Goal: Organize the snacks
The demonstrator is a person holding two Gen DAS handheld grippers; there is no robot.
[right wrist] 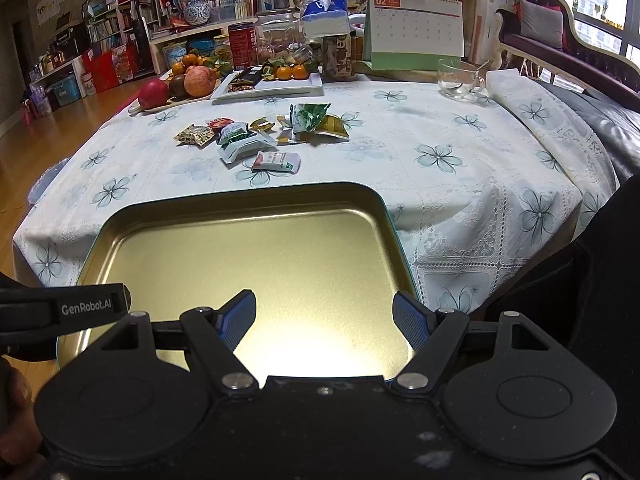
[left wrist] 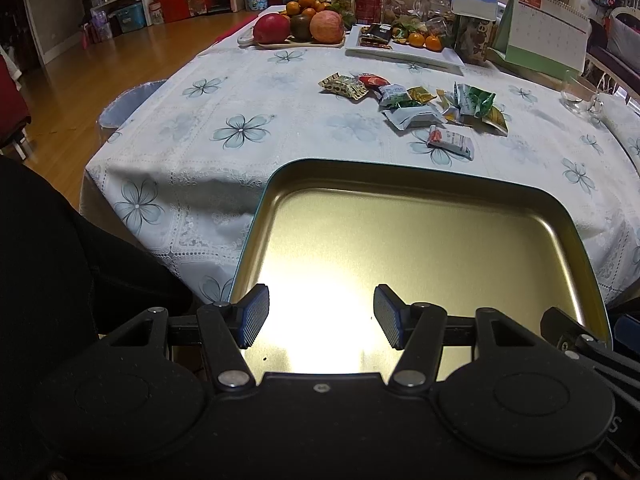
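Note:
A shallow gold metal tin [left wrist: 400, 196] [right wrist: 240, 204] with a teal outer rim lies at the near table edge, with nothing inside. Several wrapped snacks [left wrist: 416, 102] [right wrist: 256, 136] are scattered in a loose pile on the tablecloth beyond it. A red-and-white packet [left wrist: 450, 142] [right wrist: 276, 161] lies nearest the tin. My left gripper [left wrist: 321, 317] hovers open over the tin's near left part. My right gripper [right wrist: 324, 322] is open over the tin's near right part. Neither holds anything.
A board of apples and oranges [left wrist: 304, 26] [right wrist: 188, 80], a white tray [left wrist: 424, 54] [right wrist: 304, 82], jars, a tissue box and a desk calendar [left wrist: 540, 28] [right wrist: 416, 28] crowd the far side. A glass cup [right wrist: 458, 78] stands at the right.

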